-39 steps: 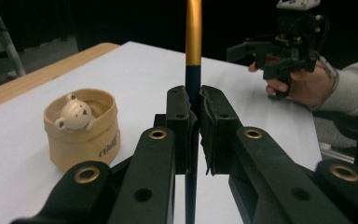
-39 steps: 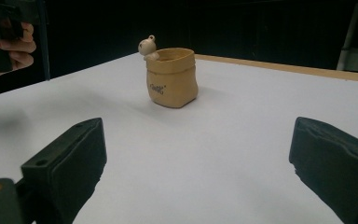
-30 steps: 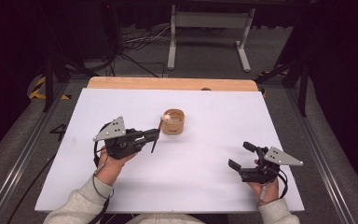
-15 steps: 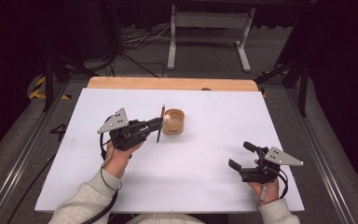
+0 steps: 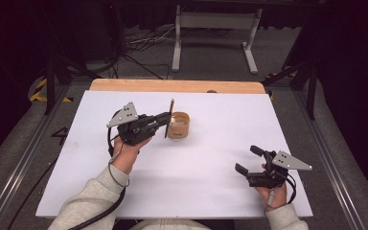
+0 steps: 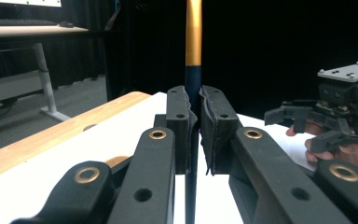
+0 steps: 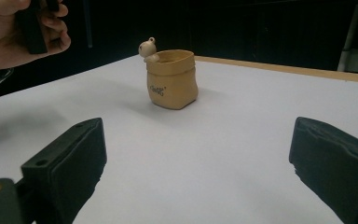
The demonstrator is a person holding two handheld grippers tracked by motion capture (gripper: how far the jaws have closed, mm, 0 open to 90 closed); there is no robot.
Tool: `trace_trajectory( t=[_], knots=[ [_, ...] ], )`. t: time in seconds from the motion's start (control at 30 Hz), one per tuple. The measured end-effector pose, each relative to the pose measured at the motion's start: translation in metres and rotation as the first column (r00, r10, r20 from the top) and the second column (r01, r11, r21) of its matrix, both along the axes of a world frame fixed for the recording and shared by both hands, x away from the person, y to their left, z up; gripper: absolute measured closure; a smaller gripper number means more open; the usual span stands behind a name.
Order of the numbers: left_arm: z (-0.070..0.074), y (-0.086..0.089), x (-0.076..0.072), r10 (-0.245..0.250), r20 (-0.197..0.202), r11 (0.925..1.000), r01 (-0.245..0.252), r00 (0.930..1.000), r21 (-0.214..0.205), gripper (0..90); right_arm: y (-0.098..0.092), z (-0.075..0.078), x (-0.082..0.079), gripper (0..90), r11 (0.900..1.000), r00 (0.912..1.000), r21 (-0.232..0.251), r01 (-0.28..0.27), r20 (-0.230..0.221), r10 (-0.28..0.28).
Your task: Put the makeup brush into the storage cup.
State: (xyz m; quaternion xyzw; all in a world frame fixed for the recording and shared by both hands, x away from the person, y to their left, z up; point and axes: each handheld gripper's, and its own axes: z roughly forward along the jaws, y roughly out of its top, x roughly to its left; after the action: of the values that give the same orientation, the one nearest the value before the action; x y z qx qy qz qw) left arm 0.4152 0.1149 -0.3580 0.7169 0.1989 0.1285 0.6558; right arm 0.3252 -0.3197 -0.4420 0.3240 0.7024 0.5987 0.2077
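left hand-held gripper (image 5: 166,120) was clamped on a thin pen (image 6: 193,32), held upright. it sat just at 9 o'clock of the tan pot (image 5: 178,125), mid-tabletop (image 5: 220,191). right hand-held gripper (image 5: 248,159) rested at 4 o'clock of the pot, well apart, jaws spread, nothing between.

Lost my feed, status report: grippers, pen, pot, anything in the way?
Left gripper shut on pen, beside pot. Right gripper open, idle. Nothing between.
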Motion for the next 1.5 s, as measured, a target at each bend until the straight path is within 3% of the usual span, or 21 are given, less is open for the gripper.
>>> trace_trajectory(
  t=[0.37,0.73,1.07,1.27,1.5],
  knots=[
    [0.008,-0.016,0.018,0.025,0.008,0.9997,-0.025,0.9997,0.007,82.2,-0.001,0.0,0.0,4.2,1.0,1.0,0.006,-0.001,0.001,0.001],
    [0.01,-0.019,0.03,0.05,0.02,0.9985,-0.05,0.9986,0.021,82.3,-0.001,-0.001,0.0,4.3,0.9999,1.0,0.01,-0.005,-0.001,0.005],
    [0.009,-0.028,0.039,0.076,0.009,0.9971,-0.076,0.997,-0.005,82.2,-0.001,0.0,0.0,4.3,0.9999,1.0,0.008,-0.008,0.001,0.008],
    [0.005,-0.035,0.044,0.13,-0.021,0.991,-0.13,0.9913,-0.031,82.2,-0.001,0.0,0.0,4.3,0.9999,0.9999,0.012,-0.01,0.002,0.01],
    [0.004,-0.044,0.047,0.15,-0.015,0.9881,-0.15,0.9886,-0.033,82.1,-0.001,0.0,0.0,4.4,0.9998,0.9999,0.013,-0.012,0.004,0.012]
  ],
)
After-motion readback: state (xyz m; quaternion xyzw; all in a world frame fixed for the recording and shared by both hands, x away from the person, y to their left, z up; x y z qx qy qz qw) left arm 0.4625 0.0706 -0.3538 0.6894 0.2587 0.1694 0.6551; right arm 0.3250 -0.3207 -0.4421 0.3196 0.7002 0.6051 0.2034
